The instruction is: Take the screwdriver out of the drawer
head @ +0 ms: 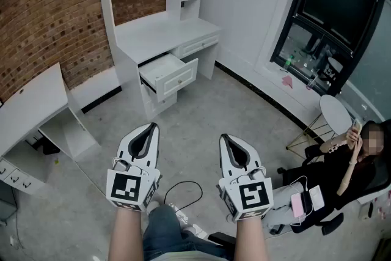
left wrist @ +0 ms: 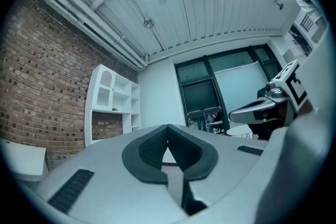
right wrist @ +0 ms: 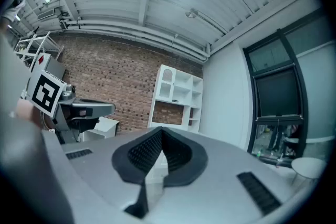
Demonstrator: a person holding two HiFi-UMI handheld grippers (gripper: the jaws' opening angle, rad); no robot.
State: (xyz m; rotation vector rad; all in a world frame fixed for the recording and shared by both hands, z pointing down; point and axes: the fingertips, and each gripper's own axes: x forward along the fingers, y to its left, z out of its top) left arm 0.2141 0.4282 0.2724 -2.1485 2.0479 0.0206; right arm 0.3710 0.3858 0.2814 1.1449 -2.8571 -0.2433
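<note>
Grippers hang side by side over the floor, well short of the desk. The left gripper (head: 148,131) and the right gripper (head: 227,141) both have their jaws pressed together on nothing and are carried level, probably because the approach comes first. At about twelve o'clock from the left gripper, the drawer (head: 178,77) stands pulled open under the white worktop (head: 160,33). No screwdriver shows; the drawer's inside is too small to read, so I judge it lies in there. Bare floor (head: 244,113) gives open room up to the drawer front. Edges to mind are a second white desk (head: 32,101) at ten o'clock, a black cable (head: 183,187) looped at six o'clock, and a seated person (head: 342,162) at four o'clock.
</note>
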